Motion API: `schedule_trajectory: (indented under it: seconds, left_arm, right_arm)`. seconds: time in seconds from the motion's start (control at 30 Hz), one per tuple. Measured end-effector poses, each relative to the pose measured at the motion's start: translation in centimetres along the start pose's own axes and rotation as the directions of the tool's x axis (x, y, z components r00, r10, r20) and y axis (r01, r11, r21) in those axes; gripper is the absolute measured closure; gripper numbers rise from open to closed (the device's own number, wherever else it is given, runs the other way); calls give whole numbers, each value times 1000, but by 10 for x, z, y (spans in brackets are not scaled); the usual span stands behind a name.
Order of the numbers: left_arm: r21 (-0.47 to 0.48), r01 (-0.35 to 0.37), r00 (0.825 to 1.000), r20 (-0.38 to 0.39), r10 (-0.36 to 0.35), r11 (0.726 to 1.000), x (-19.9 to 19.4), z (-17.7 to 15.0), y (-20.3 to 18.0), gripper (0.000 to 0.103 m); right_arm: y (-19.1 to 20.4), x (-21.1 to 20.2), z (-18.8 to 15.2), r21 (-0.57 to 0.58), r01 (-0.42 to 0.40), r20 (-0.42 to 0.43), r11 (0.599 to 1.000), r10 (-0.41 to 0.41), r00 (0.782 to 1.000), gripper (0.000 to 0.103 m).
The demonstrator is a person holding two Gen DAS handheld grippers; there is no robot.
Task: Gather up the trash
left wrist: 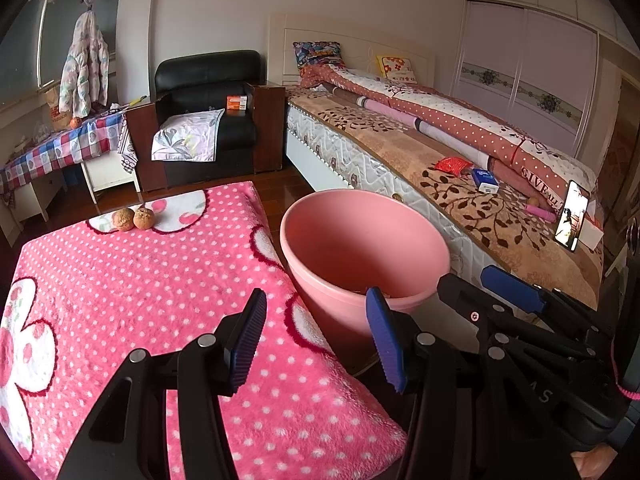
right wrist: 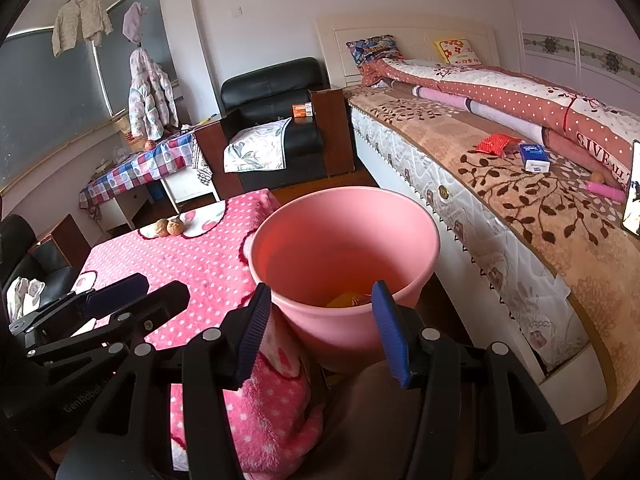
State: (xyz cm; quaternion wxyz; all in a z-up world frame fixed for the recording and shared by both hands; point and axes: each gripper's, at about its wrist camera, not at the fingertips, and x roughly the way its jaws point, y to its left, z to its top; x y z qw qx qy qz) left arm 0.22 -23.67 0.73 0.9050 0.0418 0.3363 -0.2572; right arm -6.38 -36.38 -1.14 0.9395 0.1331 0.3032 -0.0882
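The left gripper [left wrist: 316, 336] has black plastic arms with triangular cut-outs and round silver pivot pins at the joints. Its two fingers [left wrist: 248, 340] carry dark blue pads with fine ribbing along the edges. The right gripper [right wrist: 320, 330] is built the same way: black linkage, silver pins, blue ribbed pads [right wrist: 390, 336]. In the left wrist view, a small screw sits on the neighbouring gripper's black body at 3 o'clock, pale lettering marks its side at 4 o'clock, and a pink cord shows beside it. In the right wrist view, faint lettering marks the black housing at 8 o'clock.
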Motion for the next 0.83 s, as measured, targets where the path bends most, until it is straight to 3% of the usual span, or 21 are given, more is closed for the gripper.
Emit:
schedule_trajectory:
  seconds: [0.83]
  left_arm:
    - [-1,-8,1000,-9,8,1000,6,2,1,52]
  right_arm:
    - [-4,5,6,0,5,-14,1000,-5,1000,50]
